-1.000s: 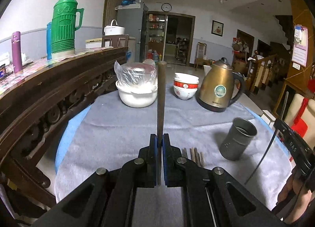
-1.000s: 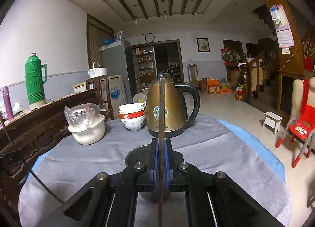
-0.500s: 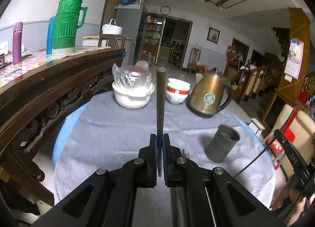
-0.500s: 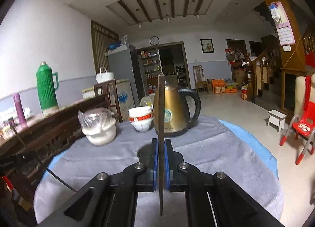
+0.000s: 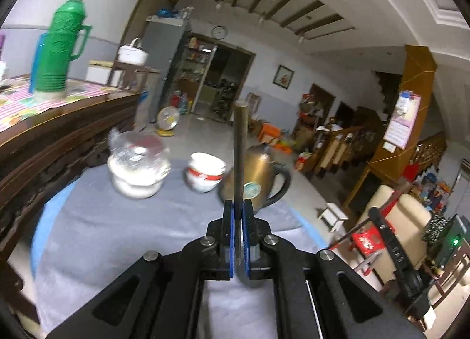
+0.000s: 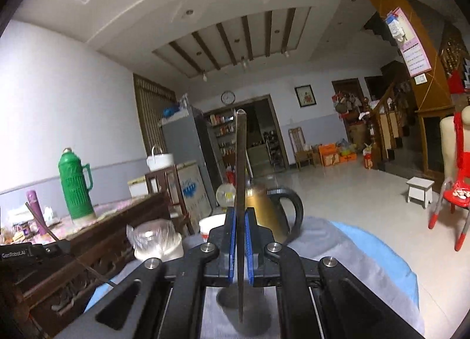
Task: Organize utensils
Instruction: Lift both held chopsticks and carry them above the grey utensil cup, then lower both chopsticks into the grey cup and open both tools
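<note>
My left gripper [image 5: 238, 206] is shut on a dark chopstick [image 5: 239, 148] that stands up from its blue pads, held above the grey-clothed table [image 5: 132, 236]. My right gripper [image 6: 241, 212] is shut on a second chopstick [image 6: 241, 162], also upright, whose lower end hangs over a grey metal cup [image 6: 255, 309] directly below the jaws. Both grippers are well above the tabletop. In the left wrist view, blur and the gripper body hide the near part of the table.
At the back of the table stand a brass kettle [image 5: 261, 177], stacked white and red bowls [image 5: 205, 174] and a white bowl with a plastic bag [image 5: 138, 171]. A carved wooden sideboard [image 5: 58, 133] with a green thermos [image 5: 61, 53] lines the left side.
Both grippers have risen with their chopsticks, so the table has dropped lower in both views. The left view has rolled and swung toward the kettle. The cup has left the left wrist view.
</note>
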Action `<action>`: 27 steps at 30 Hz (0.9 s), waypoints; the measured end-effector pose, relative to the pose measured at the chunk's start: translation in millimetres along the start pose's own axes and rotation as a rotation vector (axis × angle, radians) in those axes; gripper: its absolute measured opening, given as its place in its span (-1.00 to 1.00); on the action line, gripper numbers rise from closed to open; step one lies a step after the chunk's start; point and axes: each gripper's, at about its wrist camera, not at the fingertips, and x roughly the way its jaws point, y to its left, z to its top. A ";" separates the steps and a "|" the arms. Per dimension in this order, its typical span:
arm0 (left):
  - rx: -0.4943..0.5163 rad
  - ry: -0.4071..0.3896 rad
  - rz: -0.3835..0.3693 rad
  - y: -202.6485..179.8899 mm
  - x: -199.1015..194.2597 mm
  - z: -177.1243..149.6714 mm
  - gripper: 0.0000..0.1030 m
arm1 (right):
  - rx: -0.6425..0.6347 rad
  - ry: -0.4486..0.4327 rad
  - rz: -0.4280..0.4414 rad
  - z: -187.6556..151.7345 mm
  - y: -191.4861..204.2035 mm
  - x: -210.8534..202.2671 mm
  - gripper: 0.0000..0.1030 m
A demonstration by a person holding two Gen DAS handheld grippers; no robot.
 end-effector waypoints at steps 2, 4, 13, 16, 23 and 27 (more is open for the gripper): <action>0.001 -0.005 -0.023 -10.2 12.8 7.5 -0.90 | 0.008 -0.020 -0.004 6.7 -1.5 10.8 -0.87; 0.004 0.005 -0.045 -19.1 28.3 12.6 -0.90 | -0.002 -0.022 -0.010 9.1 -1.1 22.3 -0.87; 0.062 0.173 -0.066 -39.6 101.0 -3.2 -0.90 | 0.013 0.123 -0.008 -18.8 -17.0 78.6 -0.87; 0.080 0.227 -0.070 -42.3 114.6 -12.1 -0.90 | 0.023 0.171 0.000 -29.2 -23.0 90.2 -0.87; 0.109 0.354 -0.039 -43.2 144.2 -28.0 -0.90 | 0.003 0.261 0.003 -44.0 -26.3 111.4 -0.87; 0.109 0.434 -0.018 -41.4 157.8 -36.5 -0.90 | 0.011 0.319 0.002 -50.6 -29.6 120.9 -0.87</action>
